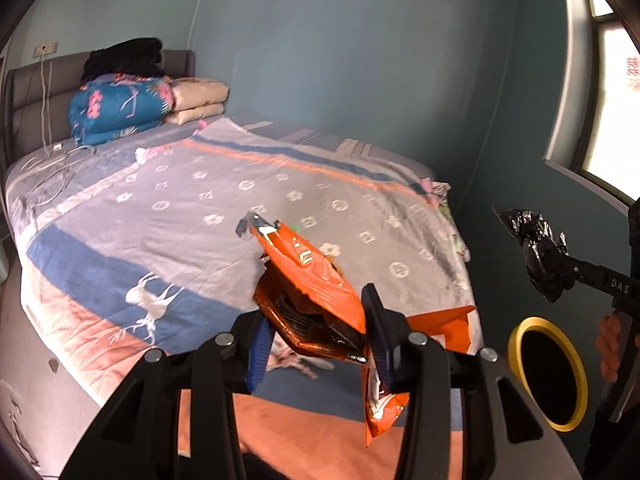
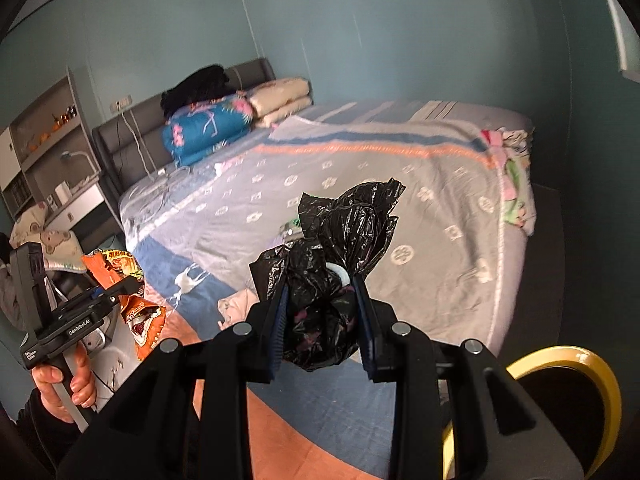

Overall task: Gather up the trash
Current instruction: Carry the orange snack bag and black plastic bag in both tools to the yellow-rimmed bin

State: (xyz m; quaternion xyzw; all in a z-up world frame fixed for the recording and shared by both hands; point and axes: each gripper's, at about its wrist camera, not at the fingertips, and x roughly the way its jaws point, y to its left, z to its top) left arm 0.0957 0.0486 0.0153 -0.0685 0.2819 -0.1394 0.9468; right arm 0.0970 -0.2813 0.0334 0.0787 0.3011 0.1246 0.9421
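Observation:
My left gripper [image 1: 316, 332] is shut on orange snack wrappers [image 1: 312, 280] and holds them above the bed's near edge. The wrappers also show in the right wrist view [image 2: 140, 312], in the left gripper [image 2: 120, 288]. My right gripper [image 2: 320, 320] is shut on a crumpled black plastic bag [image 2: 336, 248] and holds it over the bed. That bag shows at the right of the left wrist view [image 1: 540, 256]. A bin with a yellow rim [image 1: 548, 372] stands to the right of the bed; its rim shows in the right wrist view [image 2: 576, 364]. A small green and white scrap [image 2: 290, 226] lies on the bedspread.
The bed [image 1: 200, 208] has a grey patterned spread with blue and orange bands. Folded quilts [image 1: 120, 108] and black clothing [image 1: 124, 58] are stacked at the headboard. A white cable [image 1: 52, 172] lies near them. A shelf unit [image 2: 52, 140] stands left of the bed. A window [image 1: 612, 100] is at the right.

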